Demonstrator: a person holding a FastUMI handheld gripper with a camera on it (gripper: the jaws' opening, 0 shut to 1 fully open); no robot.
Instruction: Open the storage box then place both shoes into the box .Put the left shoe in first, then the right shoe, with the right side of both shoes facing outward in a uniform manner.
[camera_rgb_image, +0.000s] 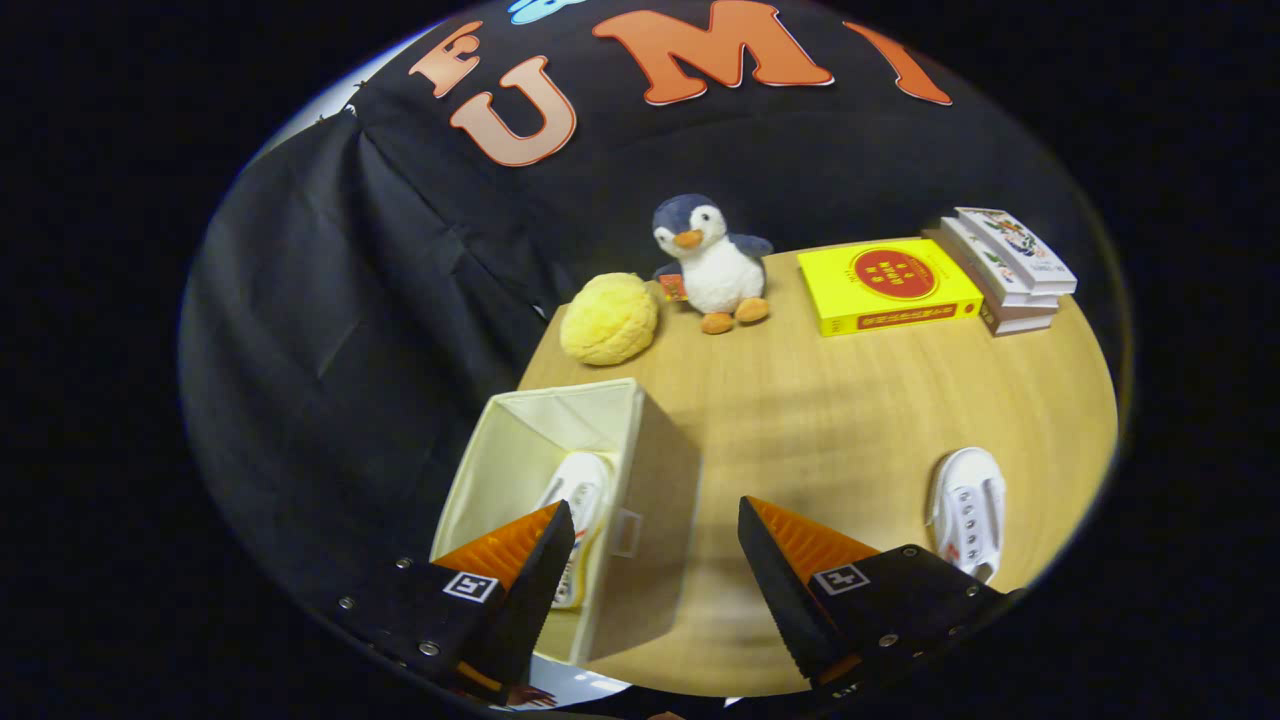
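Observation:
An open cream fabric storage box (520, 440) stands at the table's left side, its top uncovered. One white shoe (578, 500) lies inside it along the right wall, partly hidden by my left finger. The other white shoe (968, 508) lies on the wooden table to the right, just beyond my right finger. My gripper (655, 520) is open above the box's right wall, with nothing between its fingers.
At the back of the wooden table (850, 400) sit a yellow round plush (608, 318), a penguin toy (712, 262), a yellow book (885, 284) and a stack of books (1008, 268). The box stands at the table's left edge.

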